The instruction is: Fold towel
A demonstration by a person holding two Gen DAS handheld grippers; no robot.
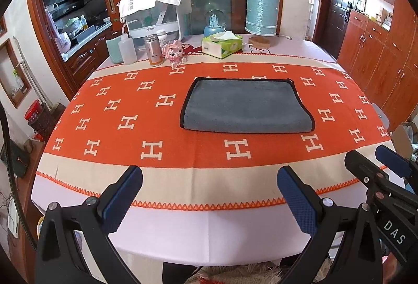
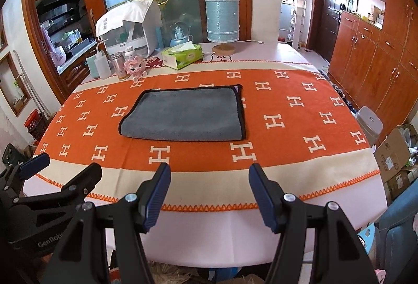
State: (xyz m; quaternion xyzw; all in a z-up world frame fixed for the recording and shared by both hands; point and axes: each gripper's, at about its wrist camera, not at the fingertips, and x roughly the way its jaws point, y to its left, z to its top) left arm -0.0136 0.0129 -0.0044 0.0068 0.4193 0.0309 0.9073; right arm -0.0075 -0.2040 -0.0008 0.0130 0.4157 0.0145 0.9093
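Lying flat in the middle of an orange cloth patterned with white H shapes, a grey towel with black edging waits on the table. It appears already doubled over once, with a rounded fold along its near edge and stacked layers showing at the right side. Both grippers hover above the table's near edge, well short of the towel. The left gripper has its blue-padded fingers spread wide and holds nothing; the right gripper is likewise spread and empty. The towel looks like thick, soft microfibre: light, limp, likely to sag and drape when lifted. Its bound corners probably offer the firmest hold, and pinching both layers together at one end should keep them from sliding apart.
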